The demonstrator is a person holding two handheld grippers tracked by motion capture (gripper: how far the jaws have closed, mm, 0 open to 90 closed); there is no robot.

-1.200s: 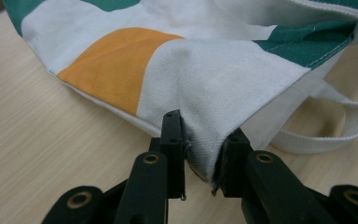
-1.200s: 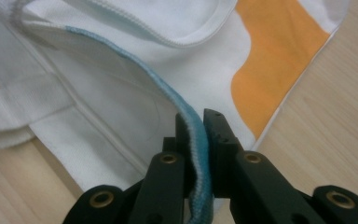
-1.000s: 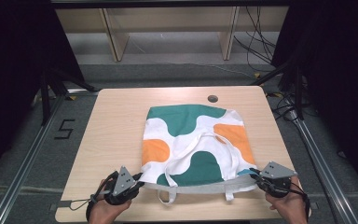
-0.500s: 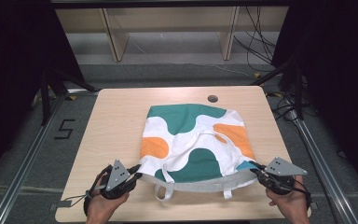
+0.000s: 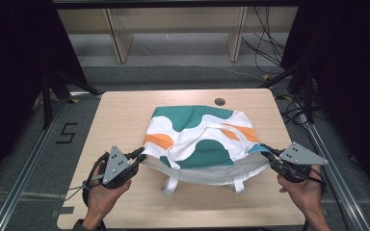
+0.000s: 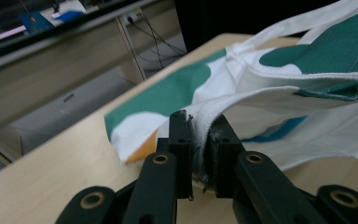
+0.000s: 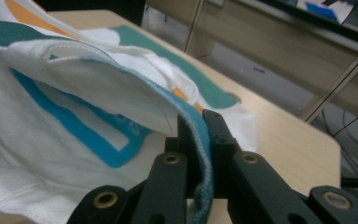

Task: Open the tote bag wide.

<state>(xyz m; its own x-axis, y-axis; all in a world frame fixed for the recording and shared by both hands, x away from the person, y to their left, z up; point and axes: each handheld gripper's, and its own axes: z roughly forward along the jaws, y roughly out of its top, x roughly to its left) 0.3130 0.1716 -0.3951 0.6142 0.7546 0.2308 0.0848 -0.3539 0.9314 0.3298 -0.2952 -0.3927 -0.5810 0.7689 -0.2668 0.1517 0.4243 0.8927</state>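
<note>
Both grippers pinched bag (image 5: 200, 139) rim: left gripper (image 5: 138, 155) at bag's left corner, right gripper (image 5: 266, 153) at right corner. Tip imo: pull evenly, same height, or fabric bunches.

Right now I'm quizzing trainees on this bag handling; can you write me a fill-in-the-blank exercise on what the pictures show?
1. The left claw is shut on the ____ edge of the tote bag.
2. The right claw pinches a hem coloured ____.
3. Two white ____ hang from the bag's near edge toward the person.
4. A small round hole lies in the table near its ____ edge.

Missing words: white; blue; handles; far
</note>
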